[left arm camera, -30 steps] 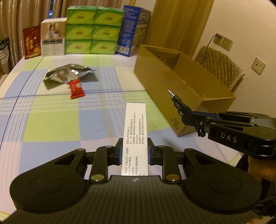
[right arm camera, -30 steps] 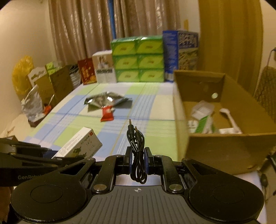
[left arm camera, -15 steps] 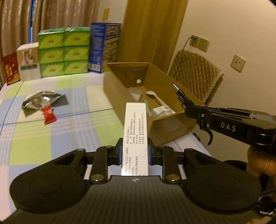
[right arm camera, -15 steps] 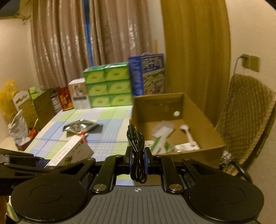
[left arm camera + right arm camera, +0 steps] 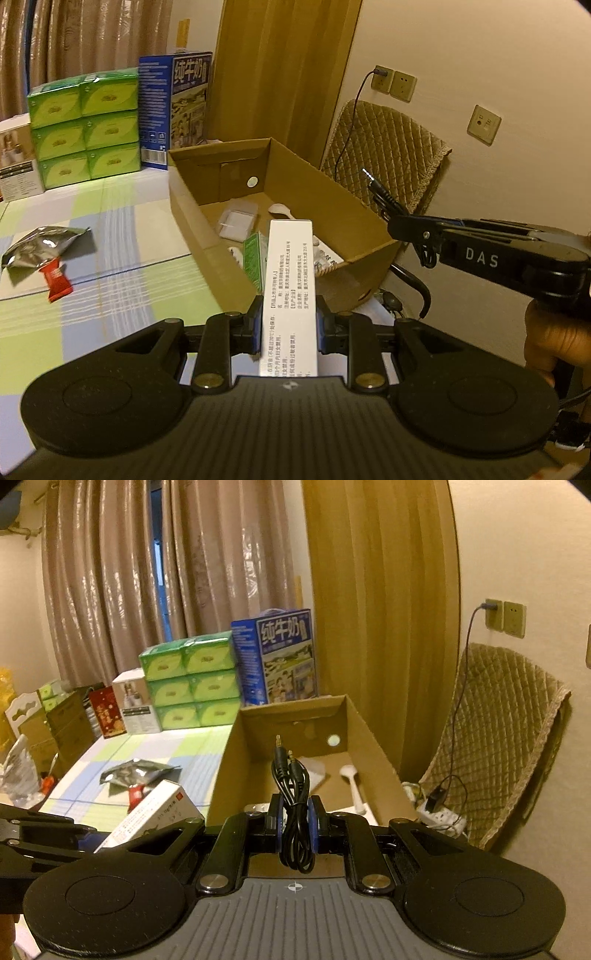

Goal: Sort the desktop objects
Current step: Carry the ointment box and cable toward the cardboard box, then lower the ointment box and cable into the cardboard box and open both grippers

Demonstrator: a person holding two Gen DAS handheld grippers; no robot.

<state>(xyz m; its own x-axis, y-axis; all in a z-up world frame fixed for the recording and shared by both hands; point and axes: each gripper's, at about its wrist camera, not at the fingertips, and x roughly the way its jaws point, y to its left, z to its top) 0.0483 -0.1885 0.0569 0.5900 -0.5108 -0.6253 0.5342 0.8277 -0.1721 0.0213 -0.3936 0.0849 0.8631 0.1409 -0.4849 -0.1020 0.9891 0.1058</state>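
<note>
Left gripper [image 5: 289,325] pinching white printed carton [image 5: 290,280] over cardboard box [image 5: 365,225], right gripper [image 5: 295,821] marked "DAS" pinching coiled audio cable [image 5: 291,790] alongside.

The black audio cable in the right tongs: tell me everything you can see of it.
The audio cable is thin, black and rubbery-looking, bundled into a folded loop. The right tongs pinch it across the middle, upright. Two metal jack plugs stick up at the top; a loop hangs below the pads. It is held in the air in front of the open cardboard box.
</note>
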